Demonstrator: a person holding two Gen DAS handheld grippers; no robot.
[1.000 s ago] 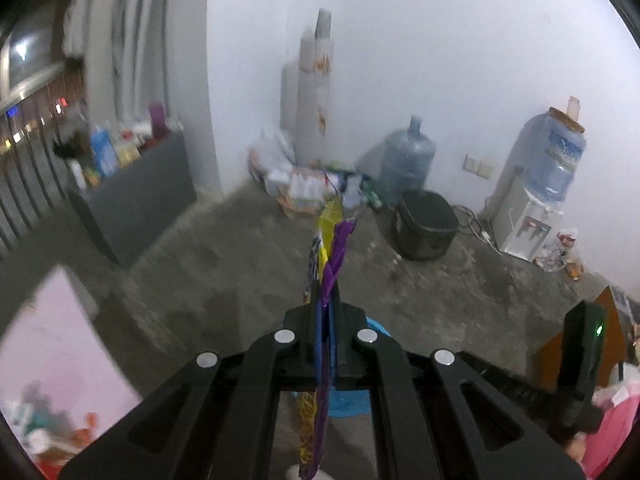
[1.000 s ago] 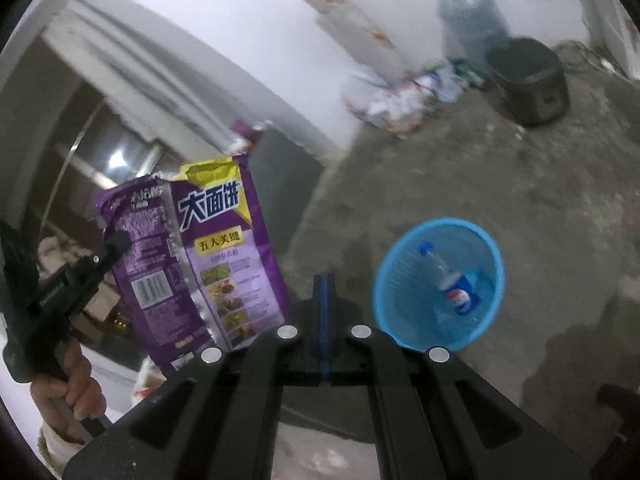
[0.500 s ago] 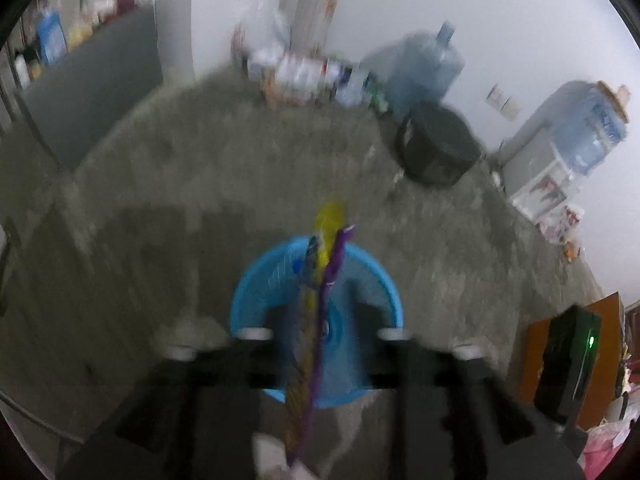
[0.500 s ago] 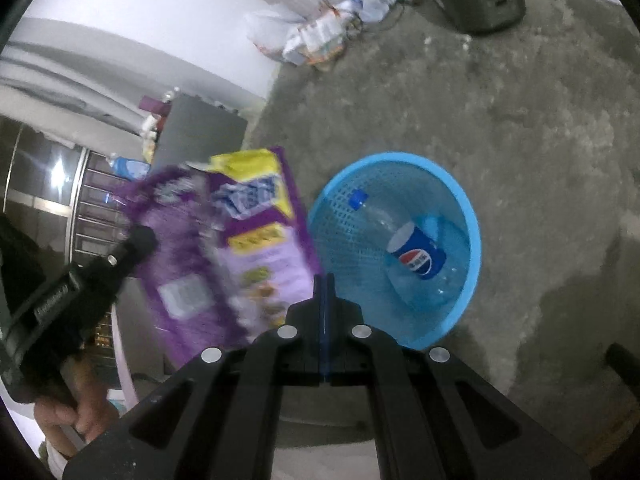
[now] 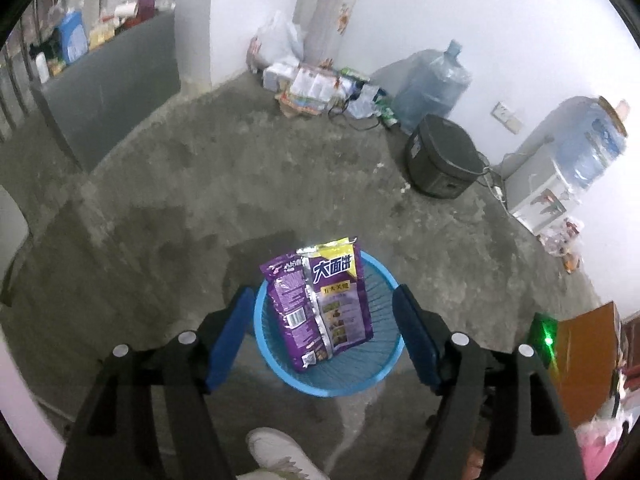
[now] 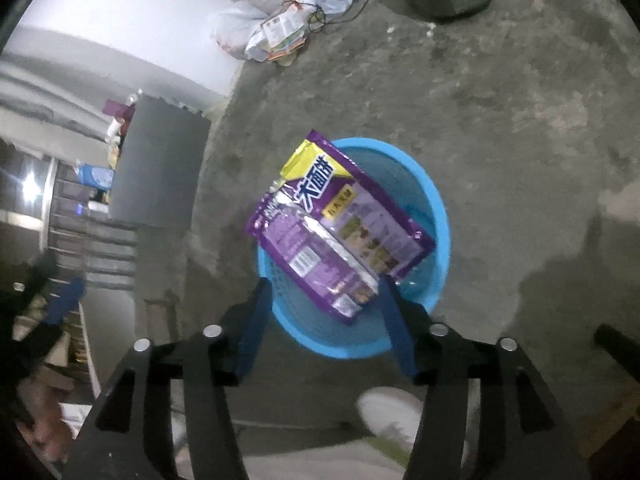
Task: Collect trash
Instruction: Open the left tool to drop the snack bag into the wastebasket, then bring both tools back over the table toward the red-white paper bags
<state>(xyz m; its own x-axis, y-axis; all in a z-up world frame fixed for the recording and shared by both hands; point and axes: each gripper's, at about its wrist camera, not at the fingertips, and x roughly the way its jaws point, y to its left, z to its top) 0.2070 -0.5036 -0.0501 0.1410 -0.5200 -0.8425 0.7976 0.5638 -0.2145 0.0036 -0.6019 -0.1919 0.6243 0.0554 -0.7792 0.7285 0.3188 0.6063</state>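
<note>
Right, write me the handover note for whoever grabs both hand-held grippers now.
Left hand-held gripper: open, jaws just been opening, pads clear of the purple snack bag in front of them.
Right hand-held gripper: open, jaws just been opening, nothing gripped.
Bag: tilted in the mouth of the blue basket, top edge sticking past the far rim.
Done: bag let go over the basket.
Left: check that it settles inside; more litter lies by the far wall, if that counts as trash.
</note>
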